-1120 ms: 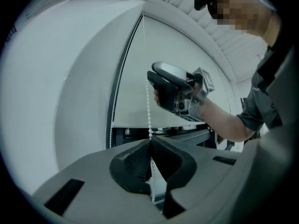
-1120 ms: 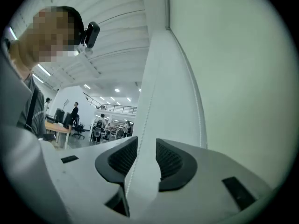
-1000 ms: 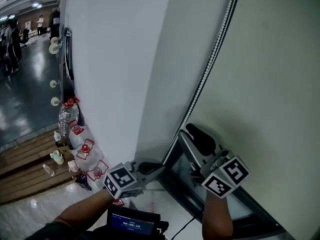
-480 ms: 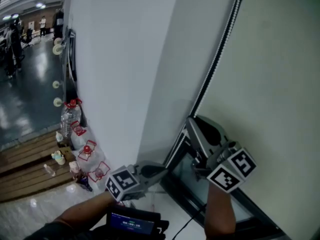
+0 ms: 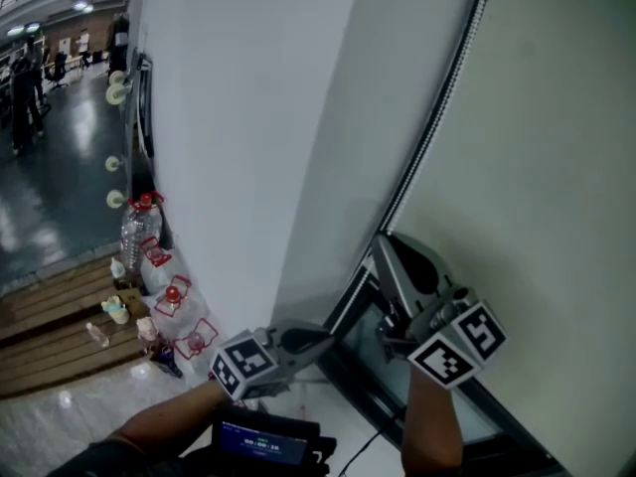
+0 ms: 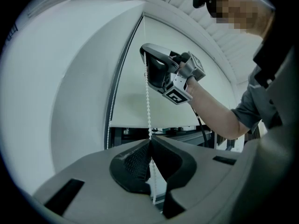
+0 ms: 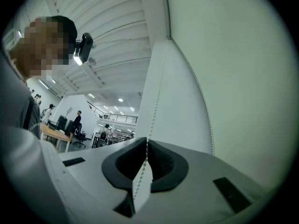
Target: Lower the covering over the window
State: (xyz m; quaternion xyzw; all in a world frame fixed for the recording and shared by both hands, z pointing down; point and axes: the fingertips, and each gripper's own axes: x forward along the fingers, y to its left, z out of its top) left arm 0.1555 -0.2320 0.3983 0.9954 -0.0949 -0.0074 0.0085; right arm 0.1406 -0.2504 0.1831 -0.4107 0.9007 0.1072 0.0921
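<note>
While left gripper (image 6: 149,141) fingers (image 6: 133,162) pinch bead chain (image 6: 147,97) low, right gripper (image 7: 146,143) fingers (image 7: 161,160), just closing, clamp same chain higher; blind (image 5: 537,167) at right covers window (image 6: 177,130) except narrow bottom gap.

**Dim, cool-toned frames with fisheye edges**

Overhead ceiling lights (image 7: 120,99) glint off the glossy floor (image 5: 40,217) — the white wall (image 5: 238,147) is evenly lit, almost shadowless. Both gripper views bend hard into black corners; the bead chain (image 6: 148,101) reads sharp.

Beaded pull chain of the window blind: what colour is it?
White beaded pull chain, clearest in the left gripper view.
</note>
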